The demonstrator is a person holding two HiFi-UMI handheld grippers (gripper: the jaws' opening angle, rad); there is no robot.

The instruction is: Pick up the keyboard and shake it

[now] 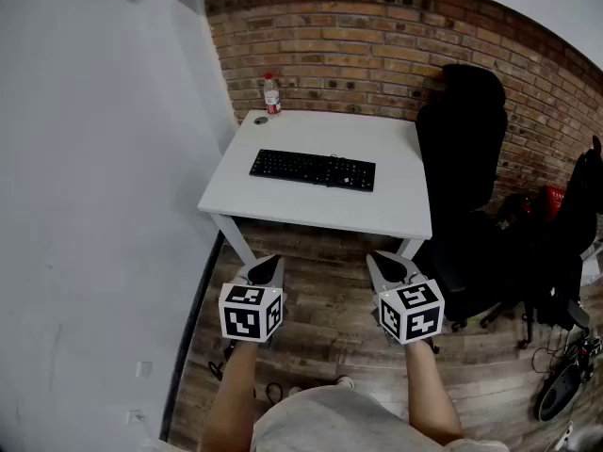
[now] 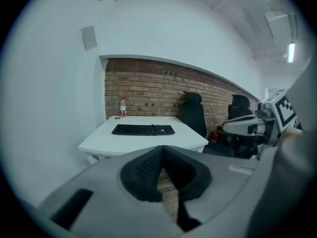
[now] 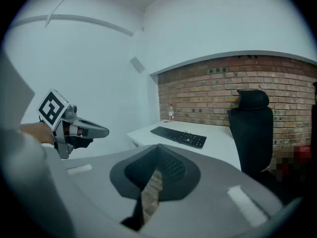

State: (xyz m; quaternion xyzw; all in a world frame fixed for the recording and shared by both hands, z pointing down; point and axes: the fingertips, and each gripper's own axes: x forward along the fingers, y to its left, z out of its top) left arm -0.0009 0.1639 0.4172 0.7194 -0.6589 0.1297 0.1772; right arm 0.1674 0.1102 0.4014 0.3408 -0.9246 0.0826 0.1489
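The left gripper [image 1: 267,269] and right gripper [image 1: 391,268] are hanging closed and empty, short of the table [image 1: 396,213]. The keyboard [image 1: 312,169] on it is looking light and rigid, likely best pinched at both short ends.

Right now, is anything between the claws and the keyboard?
No, nothing visible. The left claw and right claw hang shut short of the table; the keyboard lies bare on top, the bottle behind it.

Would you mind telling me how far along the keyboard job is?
Done: nothing yet; the keyboard lies flat on the table, untouched. In hand: nothing; the left gripper and right gripper are shut and empty, short of the table's near edge. Still to do: approach, open, grip the keyboard, lift and shake it.
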